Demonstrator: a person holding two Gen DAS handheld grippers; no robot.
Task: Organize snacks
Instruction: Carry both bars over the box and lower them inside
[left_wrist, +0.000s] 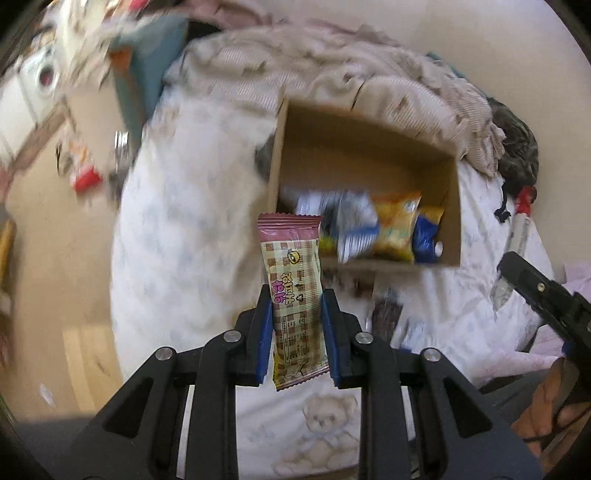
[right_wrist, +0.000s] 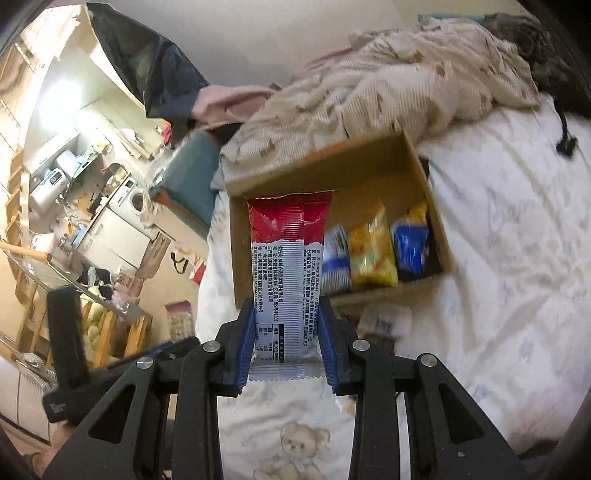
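Observation:
My left gripper (left_wrist: 297, 299) is shut on a pink and cream checked snack bar (left_wrist: 293, 280), held upright above the bed, just in front of the cardboard box (left_wrist: 369, 147). My right gripper (right_wrist: 288, 306) is shut on a red and white snack packet (right_wrist: 288, 258), held upright in front of the same box (right_wrist: 332, 166). Inside the box stand a white-blue packet (right_wrist: 338, 258), a yellow packet (right_wrist: 371, 251) and a blue packet (right_wrist: 410, 243). The right gripper also shows at the right edge of the left wrist view (left_wrist: 543, 295).
The box lies on a white bed sheet (right_wrist: 498, 240) with a teddy-bear print. A crumpled beige blanket (right_wrist: 388, 85) lies behind the box. Loose wrappers (right_wrist: 384, 321) lie in front of the box. A teal cushion (right_wrist: 188, 177) and a cluttered room floor are to the left.

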